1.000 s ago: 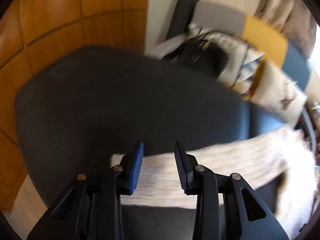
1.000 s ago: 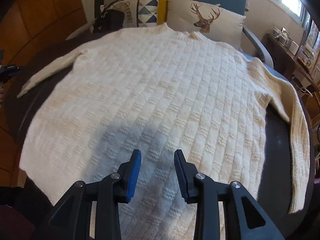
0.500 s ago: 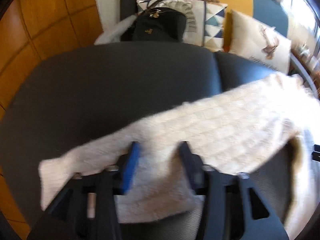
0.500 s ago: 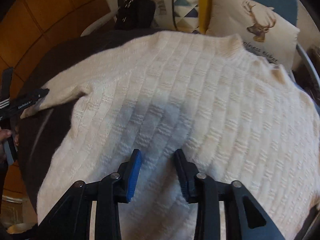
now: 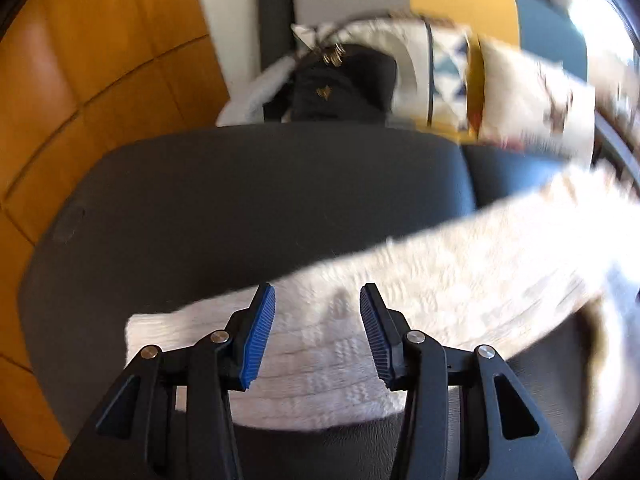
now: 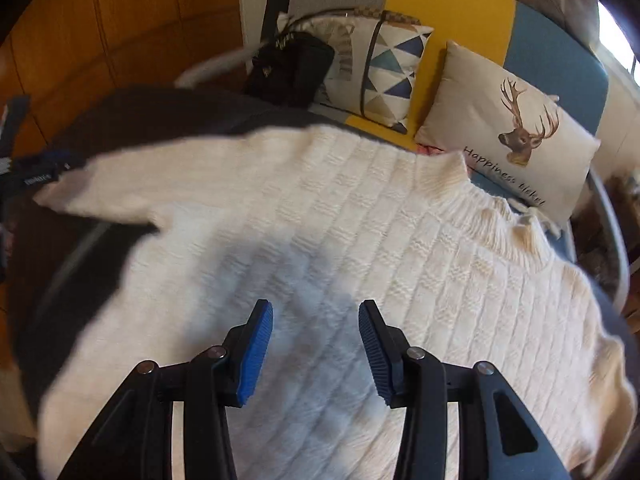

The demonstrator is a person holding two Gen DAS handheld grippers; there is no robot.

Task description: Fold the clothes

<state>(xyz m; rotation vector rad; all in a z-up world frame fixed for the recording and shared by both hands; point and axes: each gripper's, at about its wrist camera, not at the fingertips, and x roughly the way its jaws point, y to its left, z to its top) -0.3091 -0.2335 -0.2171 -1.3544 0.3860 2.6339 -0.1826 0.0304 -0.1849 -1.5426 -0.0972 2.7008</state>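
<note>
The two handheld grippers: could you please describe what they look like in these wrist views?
Both look identical. The left gripper and right gripper each have two matte black, angular plastic fingers joined by linkage arms with round silver pivot pins. Ribbed blue pads line the inner fingertip faces. Triangular cutouts lighten the outer arms. No cables, markings or sleeves are visible.

Sweater (image 6: 360, 220) on table (image 5: 280, 200), cushions (image 6: 516, 128) behind
</note>
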